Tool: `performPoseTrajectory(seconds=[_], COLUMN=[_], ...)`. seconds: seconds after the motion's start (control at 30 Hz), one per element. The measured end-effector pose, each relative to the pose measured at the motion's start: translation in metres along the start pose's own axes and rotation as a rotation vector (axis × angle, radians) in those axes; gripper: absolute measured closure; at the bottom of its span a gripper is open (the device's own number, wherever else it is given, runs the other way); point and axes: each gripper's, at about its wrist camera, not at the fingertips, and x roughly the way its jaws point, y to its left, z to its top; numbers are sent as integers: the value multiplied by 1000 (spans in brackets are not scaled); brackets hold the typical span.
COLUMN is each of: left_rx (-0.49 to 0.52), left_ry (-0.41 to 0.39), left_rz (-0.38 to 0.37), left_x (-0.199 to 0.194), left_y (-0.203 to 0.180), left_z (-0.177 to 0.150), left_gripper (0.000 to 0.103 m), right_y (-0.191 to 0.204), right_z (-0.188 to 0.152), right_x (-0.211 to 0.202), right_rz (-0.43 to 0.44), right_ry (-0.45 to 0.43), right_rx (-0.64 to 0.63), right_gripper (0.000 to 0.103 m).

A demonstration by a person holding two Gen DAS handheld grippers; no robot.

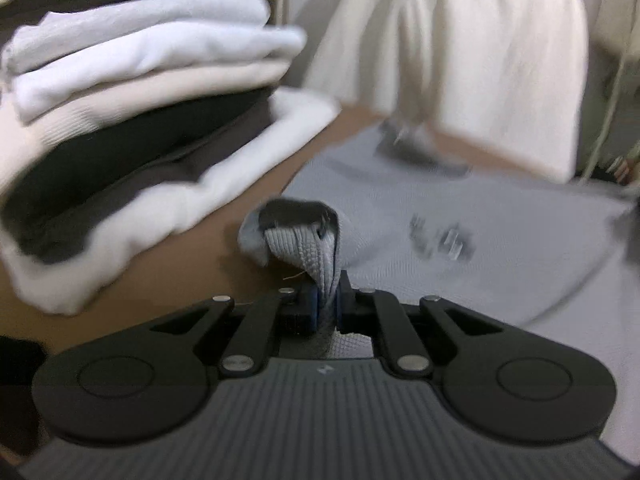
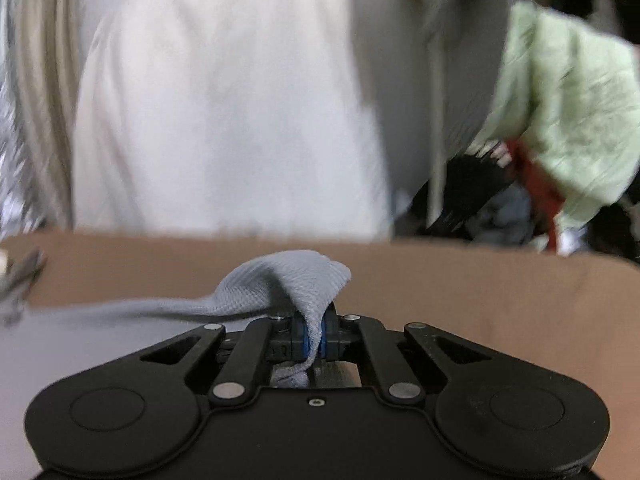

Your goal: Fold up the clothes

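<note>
Grey garment flat on table, corners pinched by left gripper, right gripper

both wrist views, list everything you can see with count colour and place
grey garment: one, light grey with a blurred dark print, spread on the table, two bunched parts pinched
folded stack: one pile, white, cream and dark layers, on the table left of the garment
table: one, brown surface under the clothes
white cloth: one, off-white, hanging behind the table's far edge
green cloth: one, pale green, far right beyond the table
red strap: one, red, beside the green cloth
left tool: one, black with blue pads, shut on the garment
right tool: one, black with blue pads, shut on the garment
</note>
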Motion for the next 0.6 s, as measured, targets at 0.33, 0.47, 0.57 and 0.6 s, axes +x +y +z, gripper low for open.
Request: performPoseTrajectory(seconds=[0.33, 0.47, 0.57, 0.6], left_rx=[112, 53, 9, 3], left_ry=[163, 183, 205, 211], left_rz=[37, 26, 23, 24], left_x=[40, 24, 8, 4], left_y=[-38, -34, -26, -25], left_z=[-28, -27, -27, -27], left_gripper=[66, 39, 33, 32], right_y=[-57, -72, -42, -27], right_z=[14, 4, -3, -6], right_x=[14, -8, -34, -42], right_rz=[-428, -256, -55, 9], right_ry=[132, 239, 278, 294], right_rx=[30, 188, 186, 164], right_gripper=[45, 45, 45, 45])
